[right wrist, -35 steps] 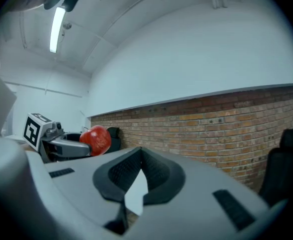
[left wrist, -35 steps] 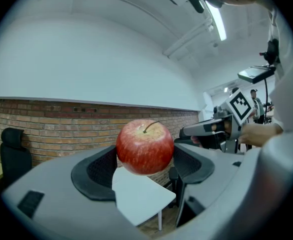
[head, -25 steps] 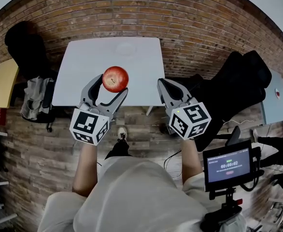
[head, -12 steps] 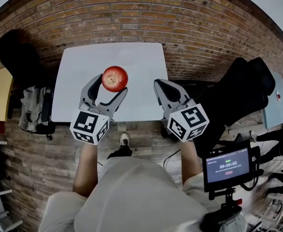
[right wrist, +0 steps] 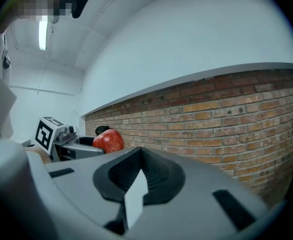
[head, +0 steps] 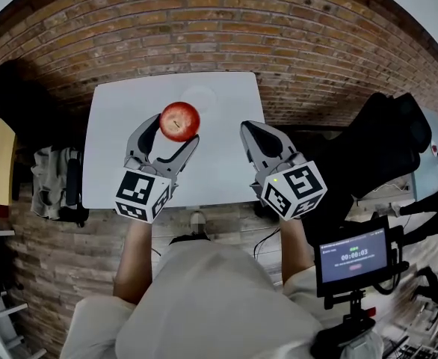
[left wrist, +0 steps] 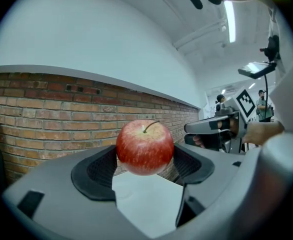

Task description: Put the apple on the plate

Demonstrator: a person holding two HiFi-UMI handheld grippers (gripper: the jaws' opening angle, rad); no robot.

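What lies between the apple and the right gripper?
Nothing: in the head view only bare white table shows between the apple, held in the left gripper, and the shut right gripper.

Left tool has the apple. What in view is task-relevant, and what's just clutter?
For the job:
- apple, gripped in the left tool
- white plate, faint against the white table

Lying about:
- right tool, shut and empty
- black bundle right of the table
- grey clothes left of the table
- timer screen
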